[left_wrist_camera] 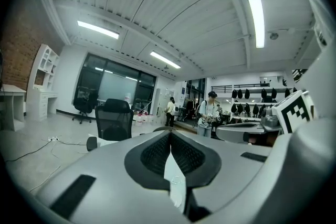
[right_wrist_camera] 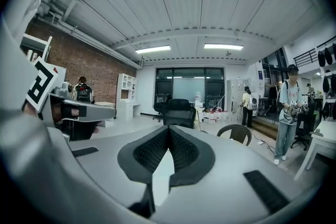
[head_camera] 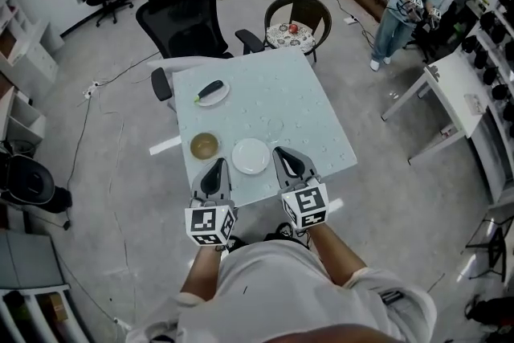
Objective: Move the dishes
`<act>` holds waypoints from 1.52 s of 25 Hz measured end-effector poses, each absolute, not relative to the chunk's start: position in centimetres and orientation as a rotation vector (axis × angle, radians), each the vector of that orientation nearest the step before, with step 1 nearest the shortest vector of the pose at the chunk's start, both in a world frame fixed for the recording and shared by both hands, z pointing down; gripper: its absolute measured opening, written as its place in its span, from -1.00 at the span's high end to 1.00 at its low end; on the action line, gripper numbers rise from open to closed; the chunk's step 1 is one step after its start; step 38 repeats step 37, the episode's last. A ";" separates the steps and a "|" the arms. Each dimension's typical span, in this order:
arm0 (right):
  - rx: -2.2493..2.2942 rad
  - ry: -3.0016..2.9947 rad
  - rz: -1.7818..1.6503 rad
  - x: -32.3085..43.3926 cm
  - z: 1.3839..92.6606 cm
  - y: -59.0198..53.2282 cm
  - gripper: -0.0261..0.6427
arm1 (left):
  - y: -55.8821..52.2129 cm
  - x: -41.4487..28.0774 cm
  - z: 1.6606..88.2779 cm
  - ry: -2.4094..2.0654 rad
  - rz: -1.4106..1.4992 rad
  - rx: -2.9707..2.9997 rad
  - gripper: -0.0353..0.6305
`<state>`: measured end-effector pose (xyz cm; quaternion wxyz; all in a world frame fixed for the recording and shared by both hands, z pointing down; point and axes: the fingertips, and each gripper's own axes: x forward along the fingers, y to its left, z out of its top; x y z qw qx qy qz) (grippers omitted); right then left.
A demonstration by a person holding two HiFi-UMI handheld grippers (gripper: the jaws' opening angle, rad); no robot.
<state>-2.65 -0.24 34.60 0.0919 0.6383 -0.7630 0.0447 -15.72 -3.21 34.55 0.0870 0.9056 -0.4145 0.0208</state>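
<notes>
Three dishes sit on the pale table (head_camera: 321, 120): a small plate (head_camera: 220, 100) carrying a dark long vegetable (head_camera: 210, 90) toward the far left, a tan bowl (head_camera: 204, 145) nearer the person, and an empty white plate (head_camera: 250, 156) just beside the bowl on its right. Both grippers hover at the near edge of the table, each on a bare forearm. Left gripper (head_camera: 218, 164) points at the gap between bowl and white plate, close to both; whether it touches either cannot be told from the head view. Its own view shows the left gripper (left_wrist_camera: 170, 135) clenched, dark ribbed pads meeting at the tips with nothing caught between them. Right gripper (head_camera: 282, 152) lies just beside the right rim of the white plate. Its own view shows the right gripper (right_wrist_camera: 168, 132) likewise clenched, tips together and empty. Beyond the far side of the table stands a black office chair (head_camera: 183, 18), with a round wicker chair (head_camera: 298, 18) to its right. Another person (head_camera: 411, 0) stands well apart at the far right, near a white desk (head_camera: 454, 88).
</notes>
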 end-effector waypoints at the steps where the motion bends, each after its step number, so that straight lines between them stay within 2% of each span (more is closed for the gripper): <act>1: 1.898 -2.265 0.135 -2.6 34.6 -0.3 0.93 | -3.2 -15.7 34.5 -1.236 0.068 2.701 0.83; 38: 1.902 -2.227 0.089 -1.9 34.6 -1.4 0.93 | -4.3 -16.5 34.7 -1.222 0.142 2.742 0.83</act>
